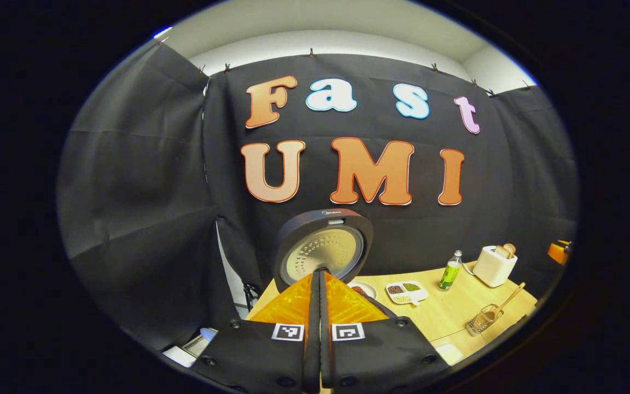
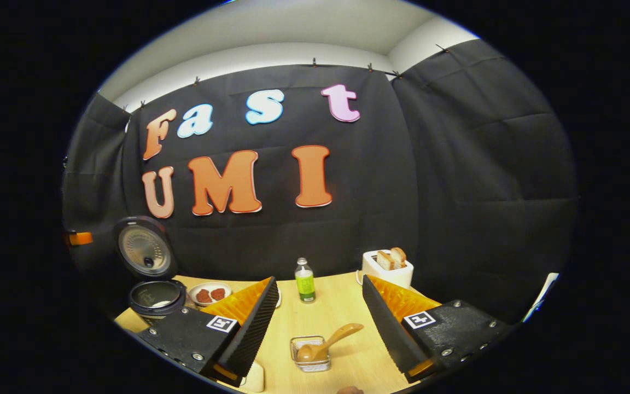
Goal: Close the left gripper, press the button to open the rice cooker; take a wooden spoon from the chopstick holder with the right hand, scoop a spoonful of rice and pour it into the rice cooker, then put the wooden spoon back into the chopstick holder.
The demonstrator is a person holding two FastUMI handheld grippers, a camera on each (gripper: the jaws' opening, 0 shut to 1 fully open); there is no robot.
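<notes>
Wire chopstick holder (image 2: pixel 310 353) sits on the wooden table (image 2: pixel 342 306) between the right gripper's (image 2: pixel 320 314) spread-apart fingers, with a wooden spoon (image 2: pixel 326 342) leaning inside it. Farther left, the rice cooker (image 2: pixel 153 298) stands with its lid (image 2: pixel 144 248) raised. In the left gripper view, the left gripper (image 1: pixel 319 284) is clenched, fingers pressed together before the lid's inner plate
</notes>
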